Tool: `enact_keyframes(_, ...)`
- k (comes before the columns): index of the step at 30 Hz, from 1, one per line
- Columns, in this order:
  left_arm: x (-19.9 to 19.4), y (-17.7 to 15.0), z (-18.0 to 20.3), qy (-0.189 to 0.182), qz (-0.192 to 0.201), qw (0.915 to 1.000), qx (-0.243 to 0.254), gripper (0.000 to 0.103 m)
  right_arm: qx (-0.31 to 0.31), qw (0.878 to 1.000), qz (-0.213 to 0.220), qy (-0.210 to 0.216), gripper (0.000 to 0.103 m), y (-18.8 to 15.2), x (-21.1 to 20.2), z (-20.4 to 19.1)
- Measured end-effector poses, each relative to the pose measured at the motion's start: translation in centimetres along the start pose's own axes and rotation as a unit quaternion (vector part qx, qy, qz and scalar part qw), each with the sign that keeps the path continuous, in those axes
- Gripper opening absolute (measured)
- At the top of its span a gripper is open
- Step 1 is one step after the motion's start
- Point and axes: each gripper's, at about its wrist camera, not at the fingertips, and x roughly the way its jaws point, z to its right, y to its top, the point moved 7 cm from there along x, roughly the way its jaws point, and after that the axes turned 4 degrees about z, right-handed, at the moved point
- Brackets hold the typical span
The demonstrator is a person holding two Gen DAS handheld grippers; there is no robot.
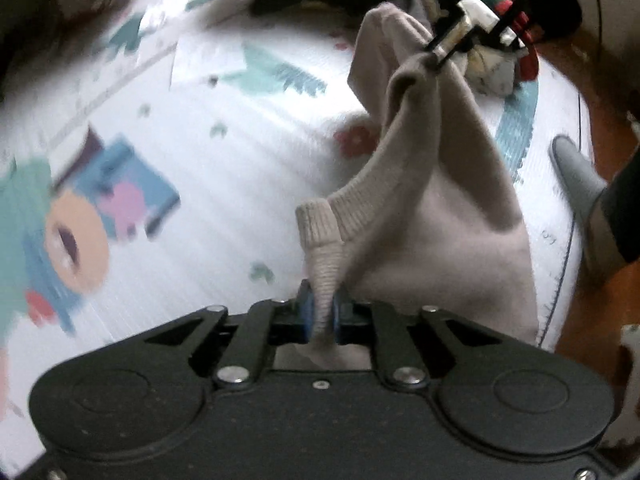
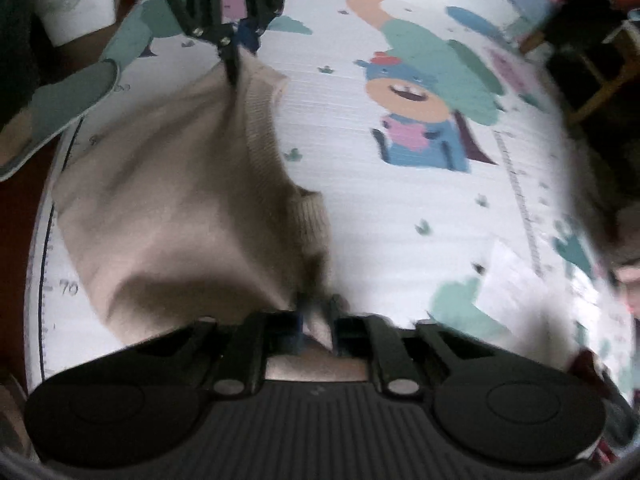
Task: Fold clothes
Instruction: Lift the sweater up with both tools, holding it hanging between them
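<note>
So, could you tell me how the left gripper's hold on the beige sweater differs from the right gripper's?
The left gripper pinches a ribbed cuff of the beige sweater; the right gripper clamps a bunched fold beside the ribbing. The left's grip shows sharply, the right's is blurred. Both are shut on the sweater, lifting it off the play mat.

Dim, motion-blurred, fisheye-warped edges.

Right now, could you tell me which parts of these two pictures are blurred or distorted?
Left wrist view: play mat motion-smeared at left, beige sweater fairly sharp; fisheye bends the mat edge. Right wrist view: softer overall, right side smeared, sweater near the right gripper blurred.
</note>
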Motion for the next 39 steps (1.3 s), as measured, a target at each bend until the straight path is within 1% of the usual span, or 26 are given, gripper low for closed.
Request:
enact_keyframes(3, -2.2, 2.0, 0.6, 0.032, 0.001, 0.9984, 0.048, 0.008, 0.008, 0.999, -0.005, -0.031, 0.006, -0.4, -2.5, 0.1)
enact_keyframes(6, -5.1, 3.9, 1.2, 0.071, 0.007, 0.9939, 0.084, 0.007, 0.017, 0.999, 0.001, -0.046, 0.006, 0.1, -4.8, 0.1)
enact_keyframes(9, -8.1, 5.7, 3.0, 0.111, 0.017, 0.9852, 0.129, 0.007, 0.006, 0.998, -0.001, -0.056, 0.006, 0.5, -6.3, -0.6)
enact_keyframes(11, -10.0, 6.2, 4.4, 0.136, 0.024, 0.9772, 0.161, 0.007, 0.013, 0.999, 0.003, -0.052, 0.006, 0.6, -7.0, -1.4)
enact_keyframes(13, -11.3, 6.8, 5.6, 0.149, 0.034, 0.9719, 0.179, 0.007, 0.017, 0.999, 0.014, -0.037, 0.006, 0.7, -7.3, -2.7)
enact_keyframes(14, -11.7, 6.8, 6.2, 0.151, 0.036, 0.9706, 0.184, 0.007, 0.015, 0.999, 0.013, -0.042, 0.007, 0.8, -7.0, -3.2)
enact_keyframes(15, -12.0, 6.7, 6.7, 0.150, 0.035, 0.9702, 0.187, 0.007, 0.007, 0.998, 0.015, -0.057, 0.010, 0.9, -6.6, -3.5)
enact_keyframes(16, -12.0, 6.7, 7.1, 0.147, 0.034, 0.9703, 0.189, 0.007, -0.001, 0.997, 0.017, -0.073, 0.016, 1.0, -6.3, -3.8)
enact_keyframes(17, -12.0, 6.6, 7.5, 0.145, 0.032, 0.9704, 0.190, 0.007, -0.003, 0.996, 0.019, -0.086, 0.035, 1.2, -6.1, -3.9)
enact_keyframes(18, -12.0, 6.6, 7.8, 0.143, 0.031, 0.9704, 0.192, 0.007, -0.005, 0.996, 0.022, -0.092, 0.062, 1.4, -6.0, -4.1)
enact_keyframes(19, -12.0, 6.7, 8.1, 0.142, 0.032, 0.9701, 0.194, 0.007, -0.011, 0.995, 0.029, -0.096, 0.072, 1.6, -6.1, -4.4)
enact_keyframes(20, -12.0, 6.8, 8.5, 0.142, 0.035, 0.9696, 0.197, 0.007, -0.020, 0.994, 0.039, -0.097, 0.077, 1.9, -6.2, -4.6)
enact_keyframes(22, -12.1, 7.1, 9.1, 0.139, 0.042, 0.9673, 0.208, 0.007, -0.032, 0.993, 0.045, -0.104, 0.078, 2.3, -6.1, -4.6)
enact_keyframes(23, -12.1, 7.0, 9.4, 0.143, 0.041, 0.9630, 0.225, 0.007, -0.031, 0.992, 0.044, -0.113, 0.078, 2.4, -6.0, -4.4)
enact_keyframes(24, -12.1, 7.0, 9.8, 0.148, 0.040, 0.9577, 0.243, 0.007, -0.028, 0.992, 0.046, -0.112, 0.078, 2.4, -5.9, -4.0)
enact_keyframes(26, -12.3, 6.8, 10.6, 0.146, 0.042, 0.9528, 0.263, 0.007, -0.026, 0.992, 0.051, -0.109, 0.078, 2.6, -5.7, -3.3)
enact_keyframes(30, -12.2, 6.2, 11.8, 0.152, 0.041, 0.9351, 0.317, 0.007, -0.023, 0.996, 0.048, -0.075, 0.078, 2.2, -5.1, -2.6)
enact_keyframes(32, -12.2, 6.0, 12.3, 0.157, 0.042, 0.9231, 0.349, 0.007, -0.019, 0.998, 0.041, -0.050, 0.078, 1.9, -4.4, -2.4)
enact_keyframes(33, -12.1, 5.9, 12.6, 0.158, 0.042, 0.9166, 0.365, 0.007, -0.021, 0.998, 0.038, -0.049, 0.078, 1.8, -4.0, -2.1)
enact_keyframes(35, -12.2, 5.9, 13.0, 0.153, 0.046, 0.9134, 0.374, 0.007, -0.024, 0.998, 0.030, -0.042, 0.078, 1.7, -3.2, -2.0)
enact_keyframes(37, -12.3, 5.9, 13.1, 0.151, 0.048, 0.9109, 0.381, 0.007, -0.023, 0.999, 0.027, -0.031, 0.074, 1.6, -2.9, -2.2)
enact_keyframes(38, -12.3, 5.9, 13.0, 0.153, 0.048, 0.9106, 0.381, 0.007, -0.018, 0.999, 0.023, -0.015, 0.063, 1.6, -2.8, -2.3)
enact_keyframes(39, -12.4, 6.0, 12.9, 0.153, 0.049, 0.9120, 0.377, 0.007, -0.013, 1.000, 0.016, -0.003, 0.040, 1.6, -2.6, -2.3)
